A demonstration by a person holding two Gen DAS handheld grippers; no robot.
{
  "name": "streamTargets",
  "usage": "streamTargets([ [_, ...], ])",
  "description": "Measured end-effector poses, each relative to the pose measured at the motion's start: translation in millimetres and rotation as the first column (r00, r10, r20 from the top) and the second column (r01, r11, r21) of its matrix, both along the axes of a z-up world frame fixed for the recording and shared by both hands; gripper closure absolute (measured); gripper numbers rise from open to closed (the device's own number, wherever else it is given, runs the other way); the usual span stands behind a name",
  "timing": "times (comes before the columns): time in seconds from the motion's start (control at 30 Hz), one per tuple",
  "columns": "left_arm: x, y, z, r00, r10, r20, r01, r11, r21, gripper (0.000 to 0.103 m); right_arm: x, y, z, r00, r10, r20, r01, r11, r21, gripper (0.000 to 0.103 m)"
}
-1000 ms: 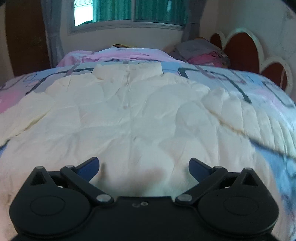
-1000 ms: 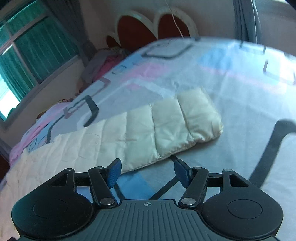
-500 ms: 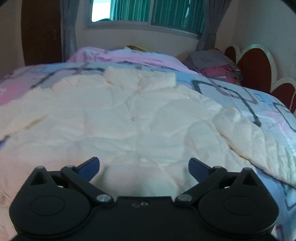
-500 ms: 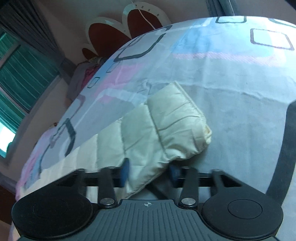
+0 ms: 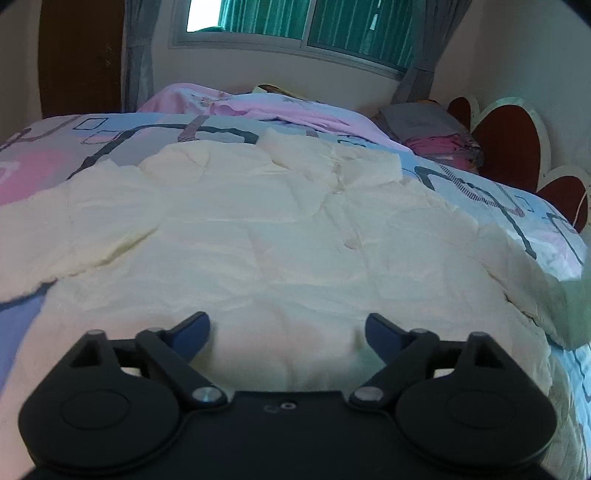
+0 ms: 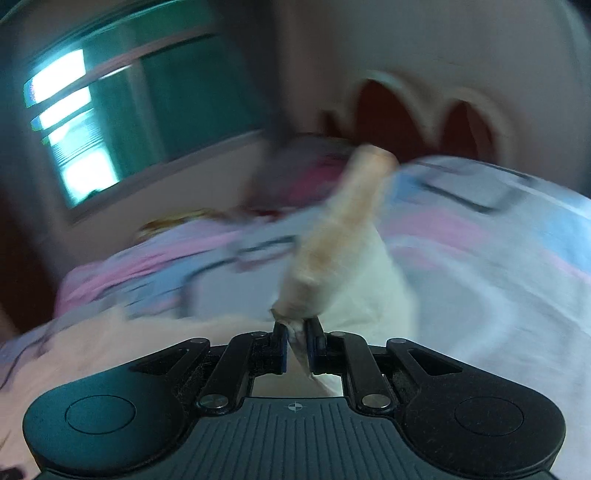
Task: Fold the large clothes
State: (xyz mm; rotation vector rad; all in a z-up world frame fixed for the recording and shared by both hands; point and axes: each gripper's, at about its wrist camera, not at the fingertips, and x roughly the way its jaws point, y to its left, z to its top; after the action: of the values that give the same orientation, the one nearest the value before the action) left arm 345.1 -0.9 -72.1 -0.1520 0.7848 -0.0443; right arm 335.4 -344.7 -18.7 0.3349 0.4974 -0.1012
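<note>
A cream quilted jacket [image 5: 295,229] lies spread front-up on the bed, collar toward the window. My left gripper [image 5: 288,325] hovers low over its near hem. Its jaws are wide and closing, with cream fabric lying between them but the pads apart from it. In the blurred right wrist view, my right gripper [image 6: 297,332] is closing tight on the jacket's sleeve [image 6: 343,251]. Fabric is pinched between the blue pads, and the sleeve stands lifted off the patterned bedsheet [image 6: 480,277].
The bed wears a blue, pink and grey patterned sheet [image 5: 37,173]. A pink blanket [image 5: 240,103] and a pile of folded clothes [image 5: 436,136] lie at the far side under the window [image 5: 295,18]. The red scalloped headboard [image 5: 506,140] stands on the right.
My right gripper closed on the sleeve end and swung it up off the sheet. My left gripper slid left along the jacket's hem, and its jaws narrowed a little.
</note>
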Motion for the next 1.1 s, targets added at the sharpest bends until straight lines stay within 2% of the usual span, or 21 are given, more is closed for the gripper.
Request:
streamTargets([
  [0.13,-0.1,36.2,4.6,1.000,0.024,0.016,-0.024,0.999,-0.027,0.015,24.1,93.1,-3.9,0.984,0.178,-0.018,-0.179,0.984,-0.015,0.092],
  [0.27,-1.5,76.8,4.8,0.997,0.078,0.007,-0.077,0.993,-0.088,0.015,37.9,176.5,-22.6,0.943,0.324,-0.073,-0.326,0.945,-0.026,0.092],
  [0.33,-3.0,95.0,3.0,0.995,0.102,0.000,-0.101,0.987,-0.123,0.019,39.5,212.6,-35.6,0.918,0.382,-0.105,-0.387,0.922,-0.033,0.092],
  [0.5,-7.1,126.3,0.9,0.991,0.137,-0.007,-0.136,0.977,-0.163,0.023,40.9,281.5,-74.0,0.849,0.495,-0.185,-0.510,0.859,-0.040,0.092],
  [0.57,-8.3,131.6,1.6,0.991,0.134,-0.005,-0.133,0.976,-0.170,0.023,42.0,301.1,-85.5,0.823,0.527,-0.214,-0.544,0.838,-0.028,0.091],
  [0.63,-8.4,133.4,2.0,0.992,0.128,-0.003,-0.127,0.977,-0.173,0.020,38.9,314.3,-89.4,0.807,0.547,-0.220,-0.571,0.819,-0.060,0.091],
  [0.67,-7.7,132.8,2.6,0.992,0.126,0.003,-0.123,0.977,-0.176,0.017,38.1,316.3,-89.8,0.802,0.551,-0.230,-0.581,0.809,-0.088,0.079],
  [0.7,-6.5,131.4,3.4,0.992,0.128,0.012,-0.123,0.976,-0.178,0.008,37.1,315.9,-88.9,0.800,0.555,-0.229,-0.587,0.802,-0.108,0.040],
  [0.73,-8.7,131.8,4.5,0.991,0.130,0.024,-0.124,0.976,-0.179,0.006,31.5,312.4,-84.6,0.806,0.558,-0.195,-0.584,0.803,-0.115,0.026],
  [0.77,-6.2,129.5,5.3,0.991,0.128,0.034,-0.119,0.976,-0.184,0.006,24.4,303.3,-78.2,0.812,0.565,-0.147,-0.581,0.805,-0.116,0.022],
  [0.87,9.3,118.4,4.2,0.994,0.095,0.048,-0.083,0.973,-0.216,0.008,13.0,278.4,-64.3,0.841,0.527,-0.123,-0.538,0.838,-0.088,0.022],
  [0.93,25.2,108.3,0.7,0.997,0.064,0.047,-0.051,0.970,-0.239,0.009,3.8,251.2,-55.8,0.873,0.478,-0.097,-0.485,0.872,-0.072,0.029],
  [1.0,44.8,96.6,-6.0,0.999,0.017,0.037,-0.007,0.962,-0.272,0.012,-4.4,222.6,-46.6,0.909,0.408,-0.081,-0.414,0.908,-0.063,0.048],
  [1.1,68.8,82.7,-17.3,0.999,-0.033,0.007,0.034,0.949,-0.313,0.018,-7.6,178.9,-30.9,0.958,0.282,-0.050,-0.284,0.958,-0.038,0.056],
])
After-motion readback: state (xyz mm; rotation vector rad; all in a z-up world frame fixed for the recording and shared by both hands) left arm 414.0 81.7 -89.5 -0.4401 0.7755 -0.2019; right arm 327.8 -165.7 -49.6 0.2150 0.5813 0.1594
